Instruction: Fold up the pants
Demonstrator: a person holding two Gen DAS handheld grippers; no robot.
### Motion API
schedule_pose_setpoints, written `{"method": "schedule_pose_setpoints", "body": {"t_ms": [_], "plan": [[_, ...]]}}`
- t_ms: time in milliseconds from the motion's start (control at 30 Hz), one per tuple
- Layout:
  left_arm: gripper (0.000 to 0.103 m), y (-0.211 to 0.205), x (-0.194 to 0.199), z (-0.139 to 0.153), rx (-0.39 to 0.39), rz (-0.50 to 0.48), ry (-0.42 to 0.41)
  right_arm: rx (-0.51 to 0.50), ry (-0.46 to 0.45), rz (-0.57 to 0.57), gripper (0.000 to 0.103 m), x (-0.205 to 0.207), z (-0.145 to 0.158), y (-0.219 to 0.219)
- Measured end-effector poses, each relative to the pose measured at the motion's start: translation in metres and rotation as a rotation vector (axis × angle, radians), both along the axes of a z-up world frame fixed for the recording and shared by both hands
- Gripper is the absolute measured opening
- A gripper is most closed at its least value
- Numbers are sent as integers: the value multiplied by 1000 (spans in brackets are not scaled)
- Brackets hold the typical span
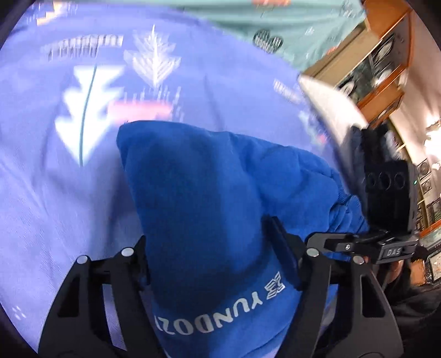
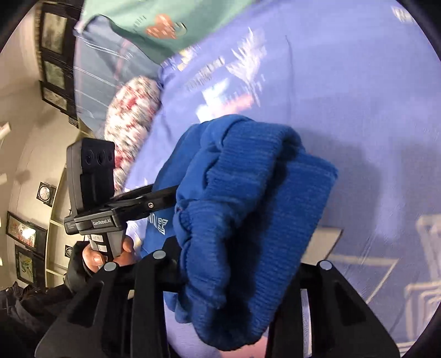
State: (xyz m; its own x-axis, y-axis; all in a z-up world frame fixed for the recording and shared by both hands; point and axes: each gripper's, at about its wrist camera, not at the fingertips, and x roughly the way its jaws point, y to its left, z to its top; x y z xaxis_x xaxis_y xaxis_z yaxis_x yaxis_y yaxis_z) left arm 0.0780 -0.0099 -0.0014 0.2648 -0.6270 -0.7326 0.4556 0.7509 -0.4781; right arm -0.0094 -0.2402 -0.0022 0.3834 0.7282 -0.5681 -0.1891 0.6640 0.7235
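Holding: both grippers carry the blue sweatpants [image 1: 209, 192] clear above the lavender bedsheet [image 1: 55, 192], each gripper pinching its own part of the garment.
Left gripper: the left gripper [image 1: 217, 264] has its jaws closed on a fold of smooth blue fabric that bears the white lettering "YUNDOZ" [image 1: 220, 314]; the cloth bulges up between the fingers [image 1: 284, 258] and hangs over them.
Right gripper: the right gripper [image 2: 234, 278] has its jaws closed on a bunch that includes the ribbed knit band [image 2: 275, 209], either cuff or waistband, I cannot tell which.
Where the pants are: bunched in the air between the two tools, just above the printed sheet; no part is visibly laid flat yet.
Surroundings: a teal cloth [image 2: 154, 24] and a red-and-white patterned pillow [image 2: 132, 110] lie at the far edge of the bed; framed pictures [image 2: 52, 55] hang on the wall.
Handling, as I judge it: light, thick and soft fleece-like knit, limp, not slippery, not fragile; it will sag and bunch wherever it is unsupported.
Where to grip: the ribbed band and the seamed edges look the firmest holds, since doubled fabric fills the jaws well; a single layer mid-leg would likely pull out of line.
Risk: with both grips on bunched cloth, layers may twist, so the fold could land uneven unless the garment is stretched taut first.
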Motion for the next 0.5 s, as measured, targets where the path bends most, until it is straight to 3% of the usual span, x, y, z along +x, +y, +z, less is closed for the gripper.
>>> {"method": "schedule_pose_setpoints", "body": {"t_ms": [133, 233, 400, 433, 467, 500], "plan": [[71, -12, 37, 58, -29, 5, -105, -37, -115, -30, 35, 32, 55, -13], [72, -22, 85, 95, -58, 45, -186, -81, -206, -72, 35, 82, 94, -23], [73, -39, 181, 122, -80, 119, -237, -113, -252, -144, 35, 184, 115, -32], [78, -44, 208, 123, -79, 132, -244, -119, -256, -155, 36, 205, 115, -33], [89, -48, 234, 120, -89, 133, -235, -123, -259, -161, 42, 226, 113, -33], [92, -50, 253, 114, -91, 138, -224, -128, -248, -164, 47, 256, 105, -37]]}}
